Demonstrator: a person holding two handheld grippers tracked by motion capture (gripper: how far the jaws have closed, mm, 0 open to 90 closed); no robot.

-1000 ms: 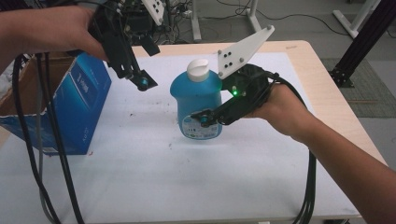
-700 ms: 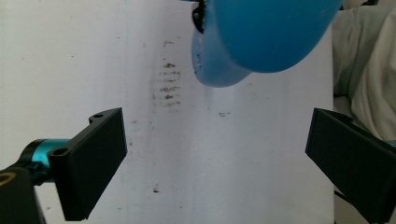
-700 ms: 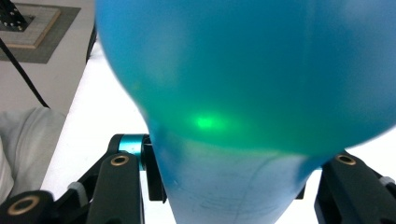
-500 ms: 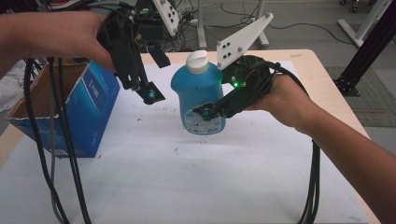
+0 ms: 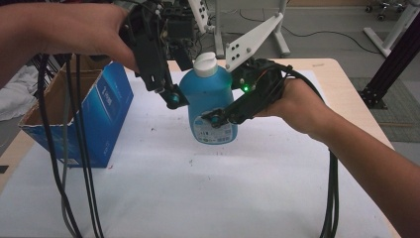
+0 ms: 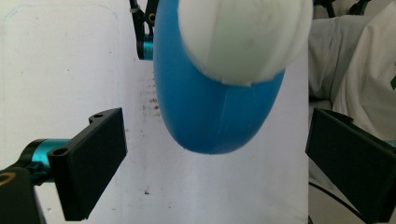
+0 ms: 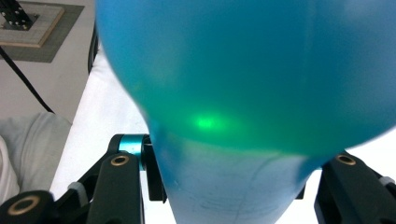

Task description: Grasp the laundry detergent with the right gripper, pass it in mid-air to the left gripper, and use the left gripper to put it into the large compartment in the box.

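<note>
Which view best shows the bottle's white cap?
The left gripper view: the cap sits large and close, seen from above. The high view shows it small atop the bottle. The right gripper view gives blue body.

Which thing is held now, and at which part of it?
The right gripper holds the blue bottle by its lower body, one jaw on each side. The left gripper is open around the bottle and holds nothing.

A light wooden table (image 5: 341, 74) carries a white sheet (image 5: 208, 193) speckled with small dark marks over most of its top. On the sheet, left of the left gripper (image 5: 173, 99), sits an open blue cardboard box (image 5: 101, 116). The blue bottle (image 5: 210, 106), clamped by the right gripper (image 5: 214, 119), seems lifted clear of the sheet.
</note>
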